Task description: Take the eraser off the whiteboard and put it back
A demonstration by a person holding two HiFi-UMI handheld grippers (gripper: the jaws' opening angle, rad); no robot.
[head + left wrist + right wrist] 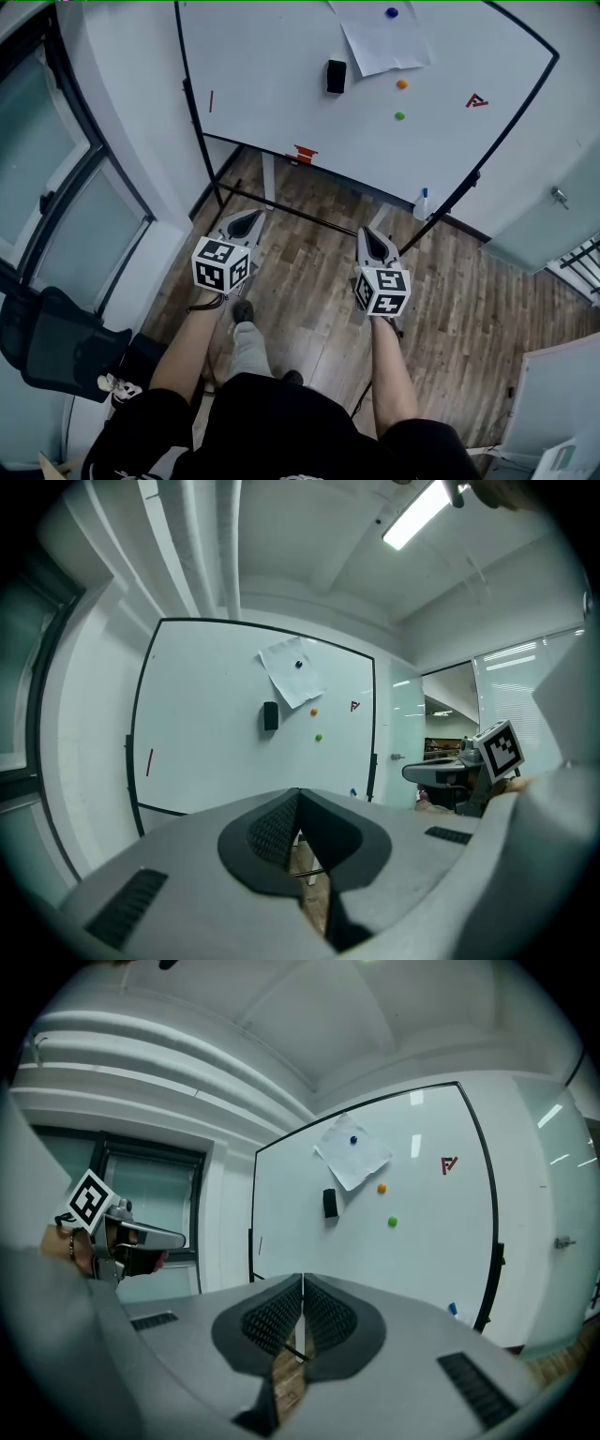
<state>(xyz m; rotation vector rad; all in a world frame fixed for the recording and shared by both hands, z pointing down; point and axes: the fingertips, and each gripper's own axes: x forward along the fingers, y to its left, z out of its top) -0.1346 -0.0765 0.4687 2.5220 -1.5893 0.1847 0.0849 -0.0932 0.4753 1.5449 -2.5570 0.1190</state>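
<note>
While both forearms reach out over the brown wood-plank floor (309, 291), the left hand-held gripper (248, 221) and the right hand-held gripper (373, 242) are both clenched on nothing; each gripper view shows the pads pressed together. They sit side by side, pointing toward the big white black-framed whiteboard (272, 84) on its stand, well short of it. The small black rectangular eraser (336, 76) is stuck up on the board, just left of a white paper sheet (380, 42) pinned by a blue magnet (391, 13). An orange round magnet (401, 83) and a green round magnet (399, 116) sit right of the eraser.
</note>
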